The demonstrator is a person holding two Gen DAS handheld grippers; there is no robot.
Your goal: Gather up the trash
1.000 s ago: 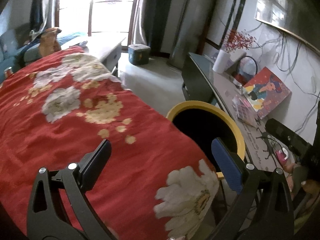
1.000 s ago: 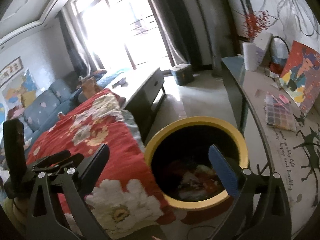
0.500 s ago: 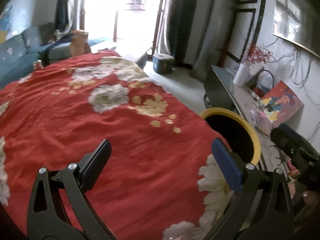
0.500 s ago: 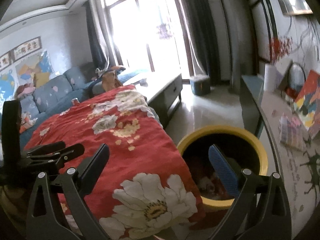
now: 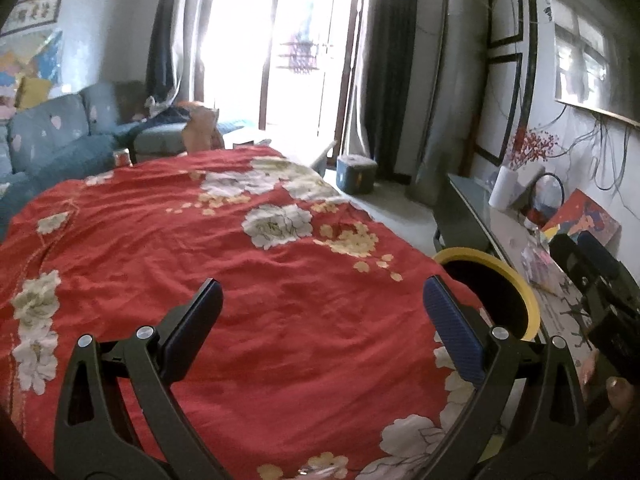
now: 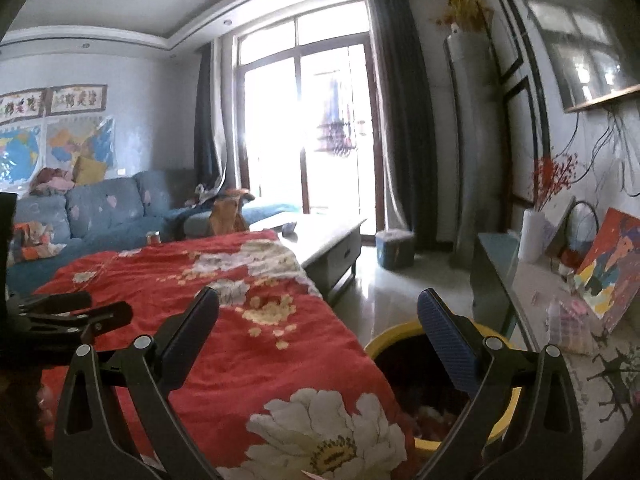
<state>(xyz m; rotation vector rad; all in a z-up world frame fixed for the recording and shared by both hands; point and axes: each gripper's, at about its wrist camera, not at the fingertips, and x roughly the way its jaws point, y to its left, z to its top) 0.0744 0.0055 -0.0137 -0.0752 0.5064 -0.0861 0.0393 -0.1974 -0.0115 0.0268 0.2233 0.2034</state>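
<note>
The left gripper hangs over the red flowered cloth, its fingers spread wide with nothing between them. The yellow-rimmed bin stands at the cloth's right edge, just right of the right-hand finger and outside the gap. In that view the right gripper's black body shows at the far right edge, beyond the bin.

The right gripper is likewise wide open and holds nothing. Here the bin sits low and to the right, its dark mouth partly behind the blue right finger; some trash lies inside, too dim to identify. The cloth fills the near left, and the left gripper shows at the left edge.

A counter runs along the right wall, carrying a painting and a white vase. A blue sofa sits far left.
</note>
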